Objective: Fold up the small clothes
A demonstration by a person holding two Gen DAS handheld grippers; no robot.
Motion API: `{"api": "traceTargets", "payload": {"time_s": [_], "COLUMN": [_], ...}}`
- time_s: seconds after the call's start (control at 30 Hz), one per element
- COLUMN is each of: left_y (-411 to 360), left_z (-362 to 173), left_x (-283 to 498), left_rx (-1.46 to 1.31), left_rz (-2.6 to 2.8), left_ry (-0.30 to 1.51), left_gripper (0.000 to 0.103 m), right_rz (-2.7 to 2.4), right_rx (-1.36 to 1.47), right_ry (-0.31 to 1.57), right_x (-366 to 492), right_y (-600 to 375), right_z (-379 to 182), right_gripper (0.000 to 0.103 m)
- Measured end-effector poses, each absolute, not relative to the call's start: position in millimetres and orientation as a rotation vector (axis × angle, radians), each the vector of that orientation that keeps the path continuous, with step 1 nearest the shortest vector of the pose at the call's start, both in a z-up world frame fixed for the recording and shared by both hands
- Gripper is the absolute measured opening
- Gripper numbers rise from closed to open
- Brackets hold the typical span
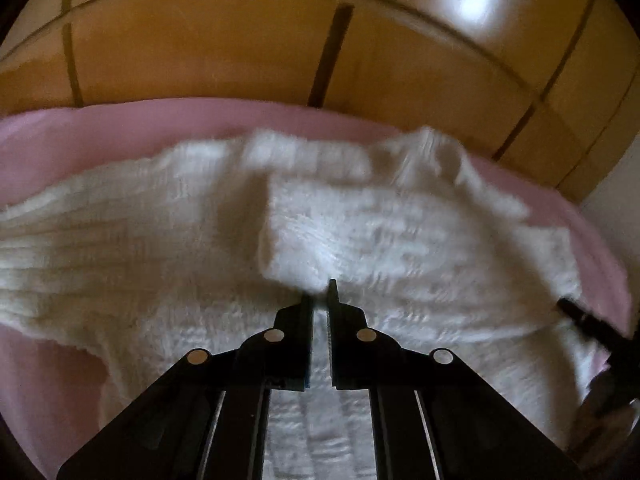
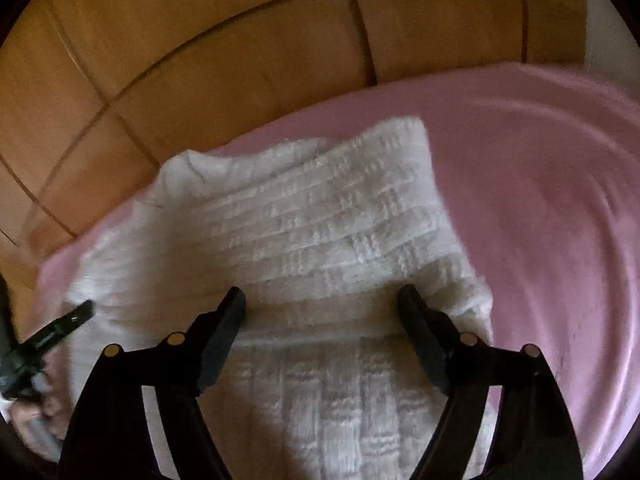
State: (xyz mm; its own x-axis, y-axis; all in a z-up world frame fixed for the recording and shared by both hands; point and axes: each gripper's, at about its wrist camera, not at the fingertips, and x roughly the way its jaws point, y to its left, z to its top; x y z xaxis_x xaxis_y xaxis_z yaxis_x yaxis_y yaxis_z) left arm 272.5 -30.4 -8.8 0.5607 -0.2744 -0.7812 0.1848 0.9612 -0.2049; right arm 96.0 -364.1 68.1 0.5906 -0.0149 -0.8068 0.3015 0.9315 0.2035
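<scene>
the left gripper (image 1: 320, 300) has its two black fingers drawn together, pinched on the near corner of a raised flap of the white, nubby knitted garment (image 1: 360, 240) — the fabric bunches right at the tips, though blur keeps me from seeing how much of it sits between the pads. the right gripper (image 2: 322, 300) stands with its fingers wide apart, hovering over a fold ridge in the same knit (image 2: 320, 220), nothing caught between them.

the garment lies spread on a soft pink sheet or cushion (image 2: 540, 200), which rests on a floor of glossy orange-brown tiles (image 1: 200, 48).

the step in hand looks like carrying the pinched flap across to make a fold. to do it well i would lift only enough for the flap to clear the layer beneath, draw it over in one smooth arc, and line its edge with the far edge before letting go. the free right gripper would best press or pin the fold line so the body does not drag along.

hard to read: both views are smeared, so stitch pattern and edges blur; the garment's type — sleeves, neck — is unclear; its near part is cut off behind the gripper bodies. a hand at the lower left of the right view (image 2: 28, 412) is only partly in frame.
</scene>
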Motion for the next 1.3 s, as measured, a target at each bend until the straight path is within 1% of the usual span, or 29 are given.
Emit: {"api": "traceTargets", "payload": {"time_s": [0.1,0.13,0.17,0.23,0.27,0.33,0.5,0.57,0.63,0.67,0.77,0.83,1.07,1.23,1.3], "left_y": [-26.2,-22.9,-17.5,-7.0,-0.5,11.0,57.9,78.3,102.3,116.0,164.4,196.2,302.0,357.2,372.2], "left_z": [-8.4,-8.0,-6.8,-3.8,-1.8,-0.9,9.2,11.3,9.5,7.9,1.5,-1.5,1.2,1.3,-0.8], "left_x": [262.6,259.9,255.2,243.5,234.3,222.3,184.4,173.9,164.7,160.6,148.9,141.3,125.6,136.7,142.6], "left_rx": [-0.085,-0.093,-0.114,-0.150,-0.155,-0.159,-0.276,-0.326,-0.384,-0.421,-0.548,-0.634,-0.871,-1.016,-1.034], "left_rz": [-0.262,-0.257,-0.252,-0.244,-0.226,-0.218,-0.221,-0.213,-0.194,-0.178,-0.109,-0.056,0.160,0.225,0.263], "left_ry": [0.920,0.925,0.929,0.907,0.887,0.887,0.861,0.864,0.872,0.874,0.876,0.861,0.740,0.685,0.683], "left_gripper": [0.019,0.033,0.050,0.068,0.069,0.069,0.069,0.055,0.054,0.049,0.045,0.039,0.039,0.039,0.039], "right_rz": [-0.220,-0.227,-0.230,-0.235,-0.232,-0.208,-0.150,-0.139,-0.131,-0.133,-0.153,-0.155,-0.159,-0.163,-0.164], "right_rx": [0.259,0.250,0.247,0.258,0.266,0.282,0.276,0.249,0.203,0.176,0.117,0.127,0.122,0.116,0.113], "right_ry": [0.936,0.937,0.933,0.916,0.907,0.893,0.901,0.904,0.914,0.919,0.898,0.903,0.906,0.901,0.899], "right_x": [98.0,98.3,95.9,87.7,80.5,70.3,24.4,10.7,1.2,-3.5,-4.1,-4.7,-3.4,0.3,-0.9], "right_y": [-352.1,-350.7,-349.7,-346.9,-344.6,-337.2,-312.4,-299.5,-286.6,-280.5,-268.8,-270.0,-270.2,-268.5,-268.5], "right_z": [68.5,70.1,73.4,79.8,83.7,87.5,91.4,87.7,82.0,78.2,70.5,68.9,67.0,64.7,64.4], "right_gripper": [0.089,0.090,0.090,0.093,0.094,0.095,0.096,0.098,0.101,0.101,0.101,0.101,0.101,0.101,0.101]}}
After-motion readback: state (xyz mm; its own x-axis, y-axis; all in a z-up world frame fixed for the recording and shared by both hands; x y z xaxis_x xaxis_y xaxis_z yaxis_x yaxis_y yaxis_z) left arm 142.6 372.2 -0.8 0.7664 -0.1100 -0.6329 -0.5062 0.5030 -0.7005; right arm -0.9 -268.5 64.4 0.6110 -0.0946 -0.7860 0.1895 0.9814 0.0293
